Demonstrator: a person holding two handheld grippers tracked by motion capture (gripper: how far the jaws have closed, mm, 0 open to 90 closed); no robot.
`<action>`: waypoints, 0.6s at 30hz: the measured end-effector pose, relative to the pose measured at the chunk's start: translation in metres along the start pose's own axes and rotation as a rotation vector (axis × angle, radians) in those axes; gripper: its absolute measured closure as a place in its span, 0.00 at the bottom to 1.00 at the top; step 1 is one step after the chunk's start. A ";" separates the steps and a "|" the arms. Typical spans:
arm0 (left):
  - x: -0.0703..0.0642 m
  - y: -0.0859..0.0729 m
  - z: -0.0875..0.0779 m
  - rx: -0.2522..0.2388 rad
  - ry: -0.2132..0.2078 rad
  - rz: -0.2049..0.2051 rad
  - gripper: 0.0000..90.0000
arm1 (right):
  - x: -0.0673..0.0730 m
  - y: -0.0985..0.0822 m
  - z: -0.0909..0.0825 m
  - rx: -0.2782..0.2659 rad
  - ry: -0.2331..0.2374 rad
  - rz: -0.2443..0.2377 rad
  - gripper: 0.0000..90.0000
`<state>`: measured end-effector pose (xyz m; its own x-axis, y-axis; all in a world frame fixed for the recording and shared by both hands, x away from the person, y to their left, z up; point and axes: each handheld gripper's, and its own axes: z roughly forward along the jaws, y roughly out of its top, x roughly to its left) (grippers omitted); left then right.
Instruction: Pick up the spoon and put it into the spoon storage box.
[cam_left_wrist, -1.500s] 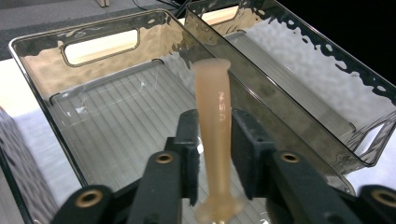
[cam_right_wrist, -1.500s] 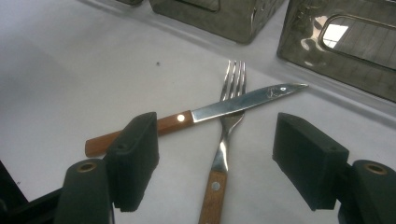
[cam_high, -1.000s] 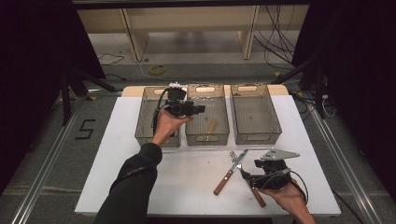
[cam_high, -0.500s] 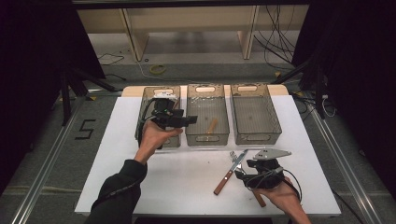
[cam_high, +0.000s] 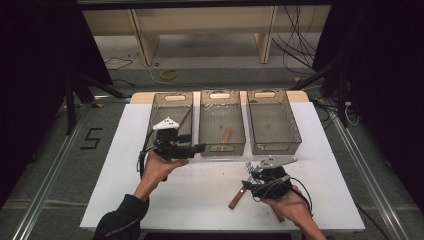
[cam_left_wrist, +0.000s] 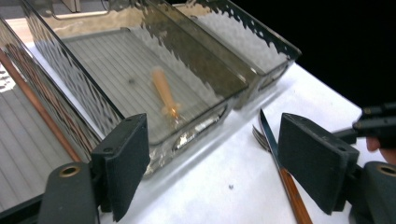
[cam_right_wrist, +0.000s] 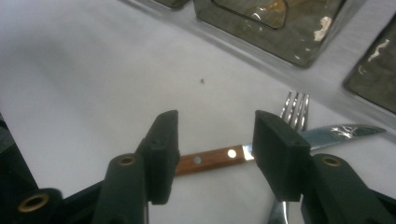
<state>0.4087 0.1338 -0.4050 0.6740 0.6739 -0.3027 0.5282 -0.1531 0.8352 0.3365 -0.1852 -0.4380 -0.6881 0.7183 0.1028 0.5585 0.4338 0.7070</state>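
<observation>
Closing over the wooden-handled knife (cam_right_wrist: 219, 158) at lower centre, your right gripper (cam_right_wrist: 215, 156) has jaws narrowing, not yet gripping; the fork (cam_right_wrist: 295, 112) beneath may snag; left gripper (cam_left_wrist: 212, 163) released, empty.

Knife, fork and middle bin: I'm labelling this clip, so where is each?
Knife (cam_right_wrist: 212, 159), right gripper view, on its wooden handle.
Fork (cam_right_wrist: 295, 108), right gripper view, on its tines.
Middle bin (cam_high: 222, 148), high view, on its near wall.

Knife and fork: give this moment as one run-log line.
right gripper closing, astride knife handle, not clamped | fork crossing knife | left gripper empty, opening
</observation>
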 end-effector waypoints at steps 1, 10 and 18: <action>-0.001 -0.003 -0.002 -0.001 -0.001 0.001 0.27 | 0.001 0.001 0.001 0.000 0.002 -0.005 0.60; -0.003 -0.029 -0.024 -0.019 0.002 0.025 0.27 | 0.007 0.009 0.022 0.051 0.043 -0.026 0.74; 0.000 -0.049 -0.037 -0.040 0.012 0.024 0.27 | 0.012 0.010 0.038 0.105 0.061 -0.043 0.87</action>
<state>0.3638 0.1675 -0.4287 0.6799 0.6792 -0.2766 0.4906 -0.1409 0.8599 0.3513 -0.1516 -0.4561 -0.7376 0.6647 0.1190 0.5712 0.5202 0.6349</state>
